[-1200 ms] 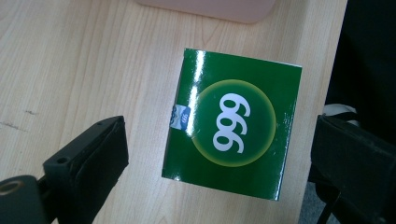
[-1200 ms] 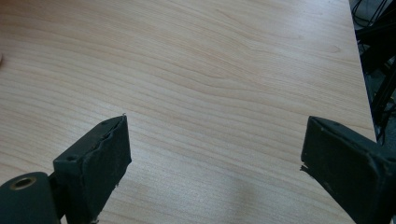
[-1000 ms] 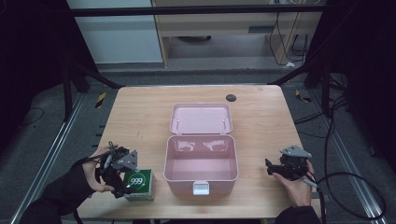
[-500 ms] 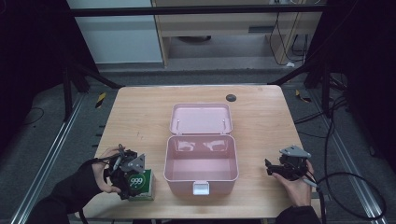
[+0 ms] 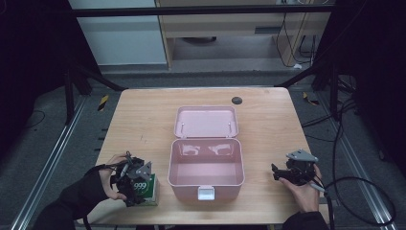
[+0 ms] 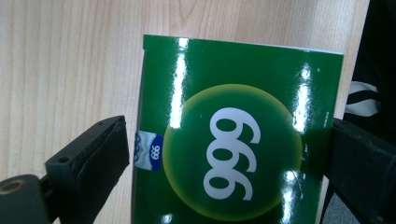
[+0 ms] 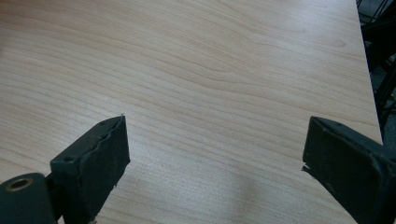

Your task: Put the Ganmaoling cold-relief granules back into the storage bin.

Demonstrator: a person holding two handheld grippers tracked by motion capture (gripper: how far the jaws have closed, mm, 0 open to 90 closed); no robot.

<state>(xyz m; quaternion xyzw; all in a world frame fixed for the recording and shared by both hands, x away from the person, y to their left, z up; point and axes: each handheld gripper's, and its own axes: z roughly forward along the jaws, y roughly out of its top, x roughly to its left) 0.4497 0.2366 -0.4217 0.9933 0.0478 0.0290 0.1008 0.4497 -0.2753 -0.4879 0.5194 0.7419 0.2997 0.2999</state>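
Straddling the green box (image 6: 233, 144) at the table's (image 5: 143, 120) seven o'clock corner, the left gripper (image 6: 224, 158) stands jaws apart, contact apparently not made. Close squarely before lifting toward the pink case (image 5: 205, 167). Right gripper (image 7: 215, 163) idles open.

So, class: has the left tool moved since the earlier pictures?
Yes. The left tool has slid right along the table's front, toward the pink case, and now straddles the green box.

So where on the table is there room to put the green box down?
Bare wood lies behind the pink case's lid, up to the small dark disc, and along the table left of the case. There is also space between the case and the right gripper. The near-left corner is crowded: the left gripper straddles the green box.
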